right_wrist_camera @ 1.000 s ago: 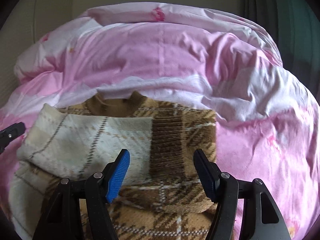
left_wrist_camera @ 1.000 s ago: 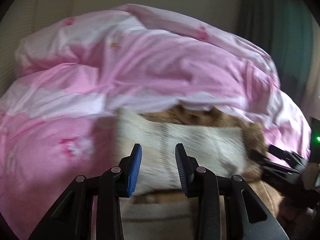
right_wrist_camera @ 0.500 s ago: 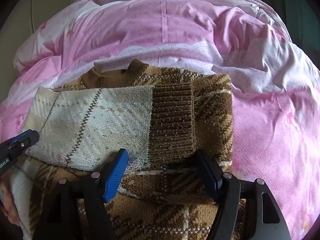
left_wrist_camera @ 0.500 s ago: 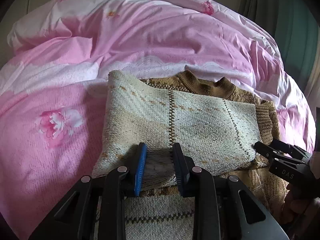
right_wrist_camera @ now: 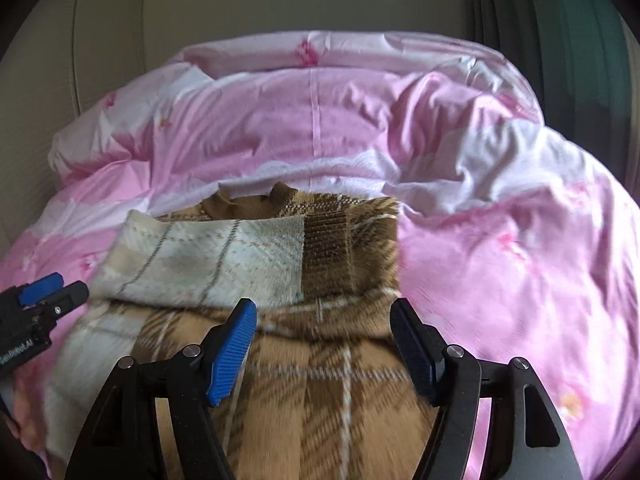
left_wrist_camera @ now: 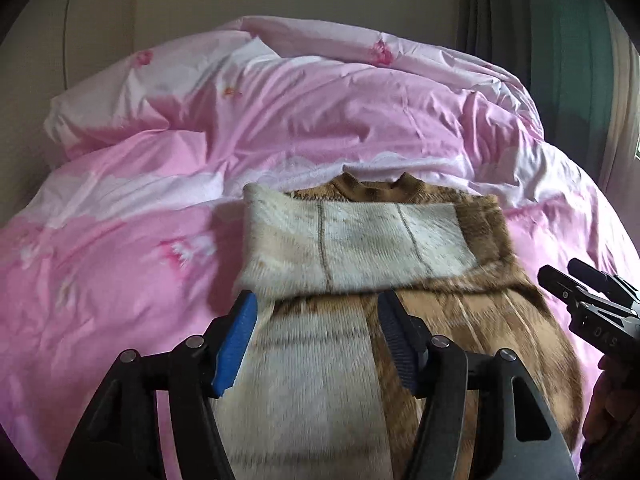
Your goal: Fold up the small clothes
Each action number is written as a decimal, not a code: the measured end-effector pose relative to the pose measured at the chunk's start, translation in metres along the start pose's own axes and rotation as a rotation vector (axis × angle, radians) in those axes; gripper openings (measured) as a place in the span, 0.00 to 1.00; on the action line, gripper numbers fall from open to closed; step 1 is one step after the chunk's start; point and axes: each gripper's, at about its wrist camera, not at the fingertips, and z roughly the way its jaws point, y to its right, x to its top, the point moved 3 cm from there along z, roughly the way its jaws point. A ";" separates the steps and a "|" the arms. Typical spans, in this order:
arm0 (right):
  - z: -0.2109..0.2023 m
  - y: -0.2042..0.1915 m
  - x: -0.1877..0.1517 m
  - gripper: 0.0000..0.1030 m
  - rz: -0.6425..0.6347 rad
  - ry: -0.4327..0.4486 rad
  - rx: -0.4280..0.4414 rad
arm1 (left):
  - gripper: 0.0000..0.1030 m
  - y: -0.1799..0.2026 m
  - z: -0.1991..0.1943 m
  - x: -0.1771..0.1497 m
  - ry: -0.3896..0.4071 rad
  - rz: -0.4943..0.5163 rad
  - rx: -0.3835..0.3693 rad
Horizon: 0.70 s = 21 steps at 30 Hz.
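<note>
A plaid knit sweater lies flat on the pink bed, collar away from me, one pale sleeve folded across its chest. The left gripper is opening, nothing between its fingers; the right gripper stands spread and empty. It looks soft, thick and floppy: best pinched at the hem corners.

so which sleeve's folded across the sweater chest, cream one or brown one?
The cream sleeve: it lies flat across the sweater below the collar, its brown ribbed cuff toward the right edge. No other sleeve shows on top.
</note>
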 end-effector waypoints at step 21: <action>-0.149 0.017 -0.109 0.67 0.050 0.073 -0.067 | 0.65 -0.025 -0.123 -0.119 0.085 -0.086 0.130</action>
